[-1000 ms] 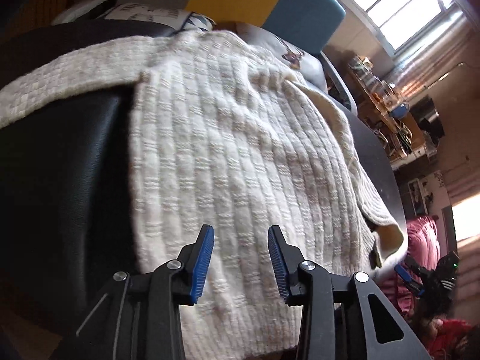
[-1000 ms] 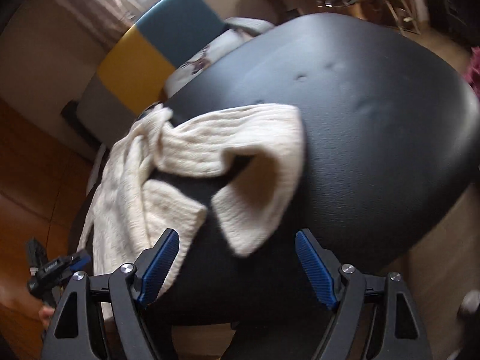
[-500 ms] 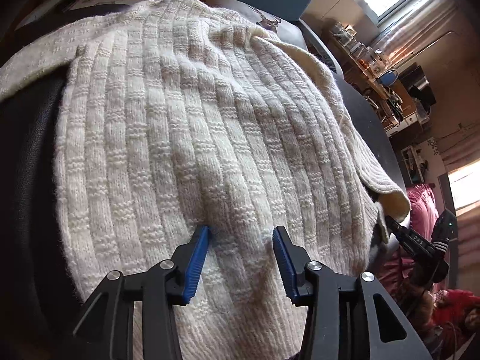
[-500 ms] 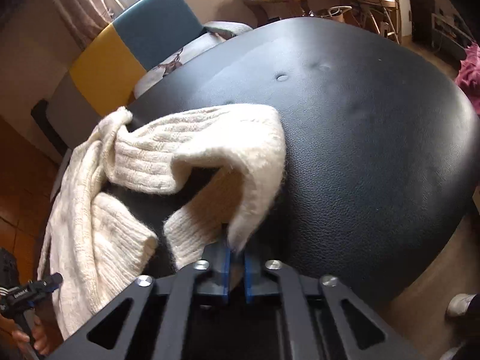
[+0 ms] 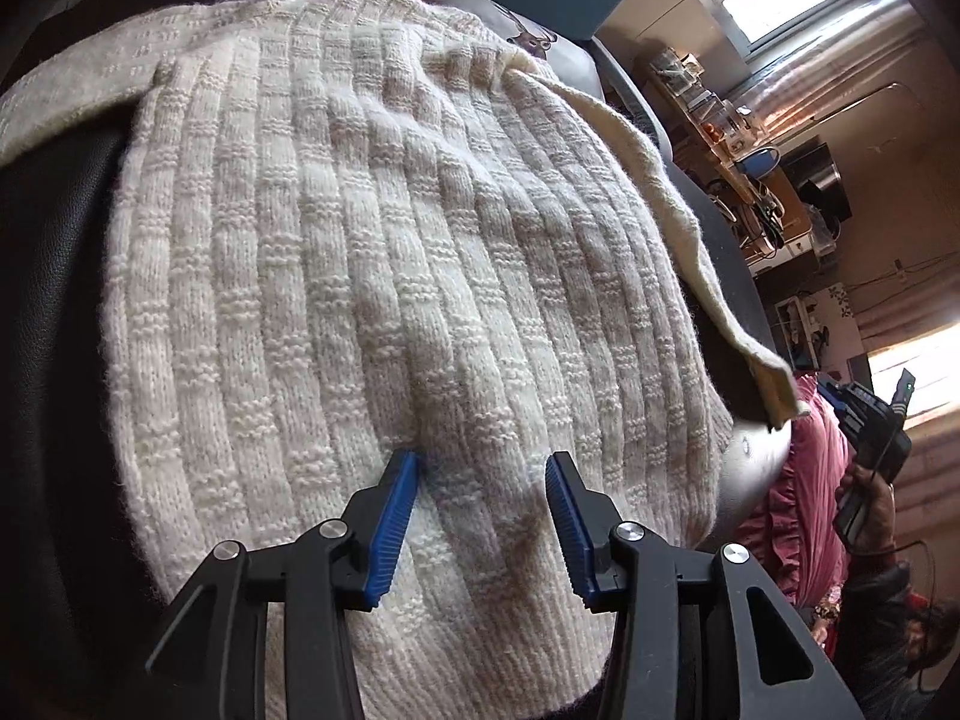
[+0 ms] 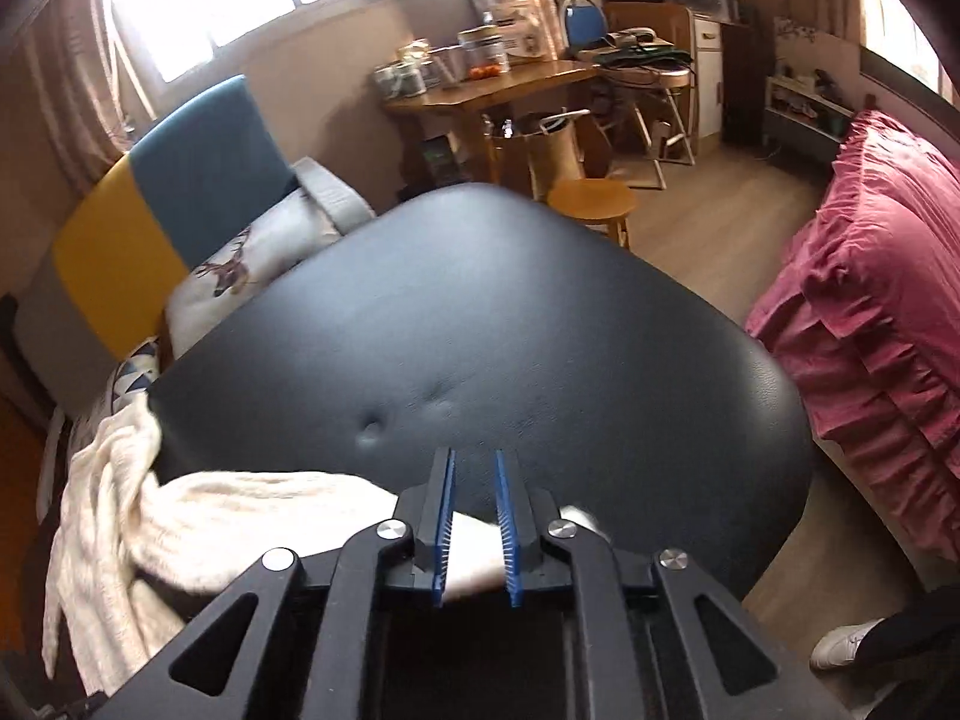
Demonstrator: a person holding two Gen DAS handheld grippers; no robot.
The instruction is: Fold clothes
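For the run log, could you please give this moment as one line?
left gripper: open, on sweater body | right gripper: shut on sleeve | black cushion

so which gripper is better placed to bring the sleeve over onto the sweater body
Right. The right gripper already has the cream sleeve pinched between its fingers over the black cushion. The left gripper is open, fingers pressed on the sweater body, well placed to pin it.
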